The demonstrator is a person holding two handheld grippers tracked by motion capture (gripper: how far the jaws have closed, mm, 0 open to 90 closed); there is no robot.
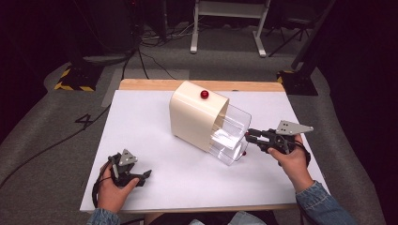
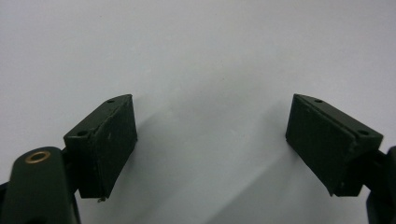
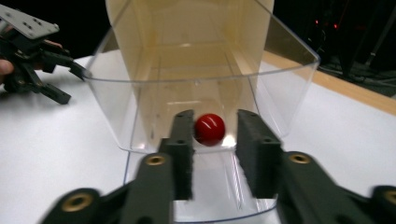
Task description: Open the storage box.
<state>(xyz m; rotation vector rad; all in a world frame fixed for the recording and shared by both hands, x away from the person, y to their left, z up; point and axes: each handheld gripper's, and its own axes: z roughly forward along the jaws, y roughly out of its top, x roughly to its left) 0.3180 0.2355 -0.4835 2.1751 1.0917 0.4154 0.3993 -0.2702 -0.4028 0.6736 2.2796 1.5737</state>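
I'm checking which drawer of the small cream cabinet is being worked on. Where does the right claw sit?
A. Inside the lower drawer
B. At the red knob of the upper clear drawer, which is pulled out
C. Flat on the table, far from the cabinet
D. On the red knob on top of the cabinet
B: in the right gripper view the right claw has its jaws either side of the red knob on the pulled-out upper clear drawer.

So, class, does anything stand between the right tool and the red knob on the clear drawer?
Nothing visible does: the open jaws of the right tool stand on either side of the red knob.
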